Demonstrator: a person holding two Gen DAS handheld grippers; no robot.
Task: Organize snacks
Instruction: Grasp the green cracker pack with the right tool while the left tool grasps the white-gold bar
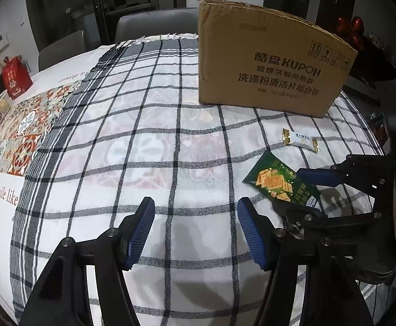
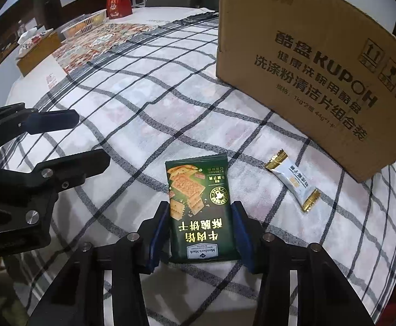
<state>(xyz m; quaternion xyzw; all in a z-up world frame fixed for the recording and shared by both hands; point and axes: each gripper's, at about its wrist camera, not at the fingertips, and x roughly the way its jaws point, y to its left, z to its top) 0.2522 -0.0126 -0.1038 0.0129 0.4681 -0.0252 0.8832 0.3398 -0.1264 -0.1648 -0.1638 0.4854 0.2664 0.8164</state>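
A: Which step is in hand?

B: The green cracker packet [image 2: 202, 209] is being picked up. It is bracketed between the pads of the right gripper [image 2: 200, 217], which appear pressed to its edges, down on the checked cloth [image 2: 143, 125].

A: What is called for next?

B: Probably a lift toward the cardboard box [image 2: 306, 62] beyond the fingertips. The white candy [image 2: 293, 183] lies right of the fingers.

A: And the left gripper [image 1: 195, 212]?

B: It is angled down, fingers spread, nothing between them.
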